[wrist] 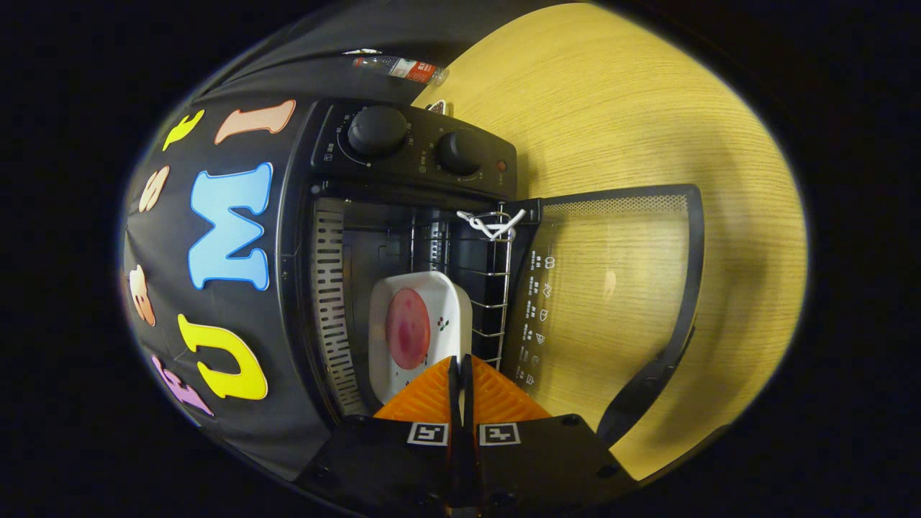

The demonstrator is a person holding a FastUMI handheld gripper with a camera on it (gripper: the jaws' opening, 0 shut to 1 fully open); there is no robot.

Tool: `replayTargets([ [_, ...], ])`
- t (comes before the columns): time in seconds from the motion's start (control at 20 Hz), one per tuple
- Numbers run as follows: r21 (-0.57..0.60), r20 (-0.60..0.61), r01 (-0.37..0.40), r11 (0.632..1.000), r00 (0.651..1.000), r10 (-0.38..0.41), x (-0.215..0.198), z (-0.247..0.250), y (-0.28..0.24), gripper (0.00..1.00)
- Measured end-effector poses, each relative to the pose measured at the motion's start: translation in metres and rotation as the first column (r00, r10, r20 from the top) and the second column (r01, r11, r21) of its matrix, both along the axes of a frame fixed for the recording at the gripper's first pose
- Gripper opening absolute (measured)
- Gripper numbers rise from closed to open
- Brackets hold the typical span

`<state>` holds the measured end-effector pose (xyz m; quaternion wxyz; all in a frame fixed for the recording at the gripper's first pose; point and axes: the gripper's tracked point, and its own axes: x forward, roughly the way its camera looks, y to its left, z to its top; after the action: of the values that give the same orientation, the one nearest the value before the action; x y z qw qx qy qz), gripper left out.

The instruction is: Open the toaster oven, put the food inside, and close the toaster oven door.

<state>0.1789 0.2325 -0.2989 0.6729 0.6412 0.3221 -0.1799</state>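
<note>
Gripper view: toaster oven (403, 216) open, door (611, 288) lowered onto worktop (619, 108). Dish (419, 331) with food (407, 328) resting inside on rack (496, 288). Hand-held gripper (461, 370) pressed together, apparently empty, just near of dish. Placement apparently complete. Next: shift right, lift door handle (647, 388) to close.

wooden table (611, 108), black cloth wall (237, 72)

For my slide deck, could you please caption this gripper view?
Hand-held gripper, fingers closed together, at the white dish of food resting inside the toaster oven, door open.
</note>
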Motion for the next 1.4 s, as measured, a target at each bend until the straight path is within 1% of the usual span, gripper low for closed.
replayTargets([
  [0.15, -0.015, 0.012, 0.028, 0.999, 1.0, -0.028, 0.01, -0.001, 0.0, 0.03],
  [0.25, -0.004, 0.04, 0.016, 1.0, 0.999, -0.015, 0.011, 0.004, 0.006, 0.1],
  [0.3, -0.003, 0.059, 0.005, 1.0, 0.998, -0.005, 0.013, 0.008, 0.007, 0.21],
  [0.4, -0.026, 0.113, -0.034, 0.999, 0.993, 0.037, 0.012, 0.019, 0.009, 0.59],
  [0.5, -0.078, 0.13, -0.094, 0.992, 0.986, 0.104, 0.004, 0.027, 0.009, 0.97],
  [0.65, -0.168, 0.155, -0.196, 0.966, 0.963, 0.222, -0.014, 0.041, 0.007, 0.98],
  [0.8, -0.237, 0.146, -0.307, 0.922, 0.927, 0.346, -0.039, 0.046, 0.006, 0.98],
  [0.95, -0.29, 0.15, -0.36, 0.887, 0.898, 0.413, -0.062, 0.052, -0.001, 0.98],
  [1.0, -0.31, 0.142, -0.383, 0.87, 0.886, 0.441, -0.07, 0.052, -0.003, 0.98],
  [1.05, -0.335, 0.131, -0.406, 0.85, 0.874, 0.469, -0.079, 0.051, -0.006, 0.98],
  [1.2, -0.413, 0.094, -0.482, 0.773, 0.821, 0.563, -0.101, 0.048, -0.011, 0.98],
  [1.3, -0.465, 0.073, -0.512, 0.722, 0.791, 0.607, -0.112, 0.047, -0.014, 0.98],
  [1.4, -0.518, 0.03, -0.555, 0.651, 0.749, 0.662, -0.123, 0.043, -0.016, 0.98],
])
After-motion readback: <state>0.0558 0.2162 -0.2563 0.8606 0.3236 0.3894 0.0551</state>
